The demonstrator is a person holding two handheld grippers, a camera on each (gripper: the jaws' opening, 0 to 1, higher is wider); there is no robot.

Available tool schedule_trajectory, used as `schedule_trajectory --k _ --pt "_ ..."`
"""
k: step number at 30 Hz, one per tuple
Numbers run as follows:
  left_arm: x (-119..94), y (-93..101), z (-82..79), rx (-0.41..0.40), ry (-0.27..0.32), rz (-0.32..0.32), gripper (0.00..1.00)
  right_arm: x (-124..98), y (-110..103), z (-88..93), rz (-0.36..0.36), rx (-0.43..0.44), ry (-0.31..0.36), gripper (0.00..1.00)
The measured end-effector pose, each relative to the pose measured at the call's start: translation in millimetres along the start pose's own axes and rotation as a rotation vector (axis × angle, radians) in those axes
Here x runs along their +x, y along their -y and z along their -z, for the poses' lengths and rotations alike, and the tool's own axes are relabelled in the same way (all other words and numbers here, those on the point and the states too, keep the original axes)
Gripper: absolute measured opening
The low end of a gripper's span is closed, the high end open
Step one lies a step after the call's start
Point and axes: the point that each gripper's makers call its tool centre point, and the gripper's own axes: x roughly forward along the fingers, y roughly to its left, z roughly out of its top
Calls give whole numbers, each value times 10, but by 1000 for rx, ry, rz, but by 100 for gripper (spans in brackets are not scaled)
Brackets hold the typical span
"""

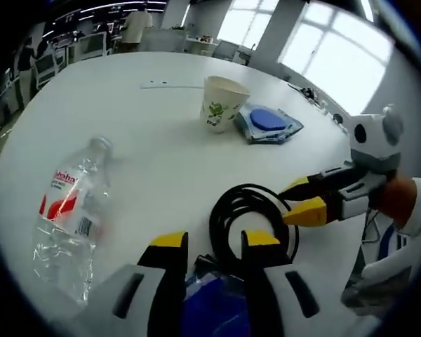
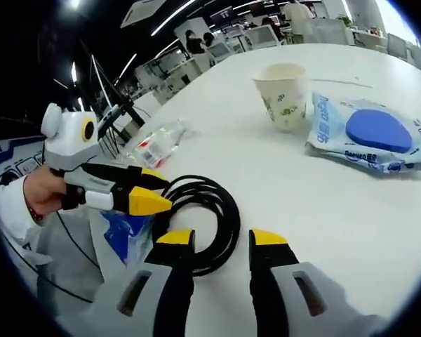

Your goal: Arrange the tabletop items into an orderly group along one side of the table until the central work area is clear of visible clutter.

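In your left gripper view, the coiled black cable (image 1: 249, 221) lies on the round white table (image 1: 161, 126), just in front of your left gripper (image 1: 214, 246). Its yellow-tipped jaws stand apart with nothing between them, and the near edge of the coil sits partly behind the right jaw. Your right gripper (image 1: 305, 200) comes in from the right side and its yellow tips reach the right edge of the coil; whether they touch the cable I cannot tell. To the left of the coil lies a clear plastic water bottle with a red label (image 1: 70, 217), on its side. Farther away stands a white paper cup with a green print (image 1: 221, 104), upright, and just to its right lies a flat blue and white plastic packet (image 1: 268, 124), close beside the cup.

In your right gripper view, the same black cable (image 2: 203, 214) lies just beyond your right gripper (image 2: 221, 242), whose jaws are held apart and hold nothing. Your left gripper (image 2: 144, 189) enters from the left with its tips at the left edge of the coil. The paper cup (image 2: 284, 95) stands far, the packet (image 2: 368, 133) to its right, and the bottle (image 2: 154, 144) lies far left near the table edge. Something of blue plastic (image 2: 126, 235) lies under the left gripper; what it is I cannot tell.
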Motion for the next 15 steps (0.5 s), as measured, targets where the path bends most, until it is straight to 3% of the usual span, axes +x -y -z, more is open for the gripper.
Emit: schedule_trajectory --k 9,14,15 --pt "30 -17 47 24 -21 -4 16 72 28 23 45 -43 -37 15" --pt "39 47 85 134 -77 16 15 76 59 9 50 -16 -32 8" --pt "59 46 68 125 -67 1 13 77 54 1 49 1 -26 7"
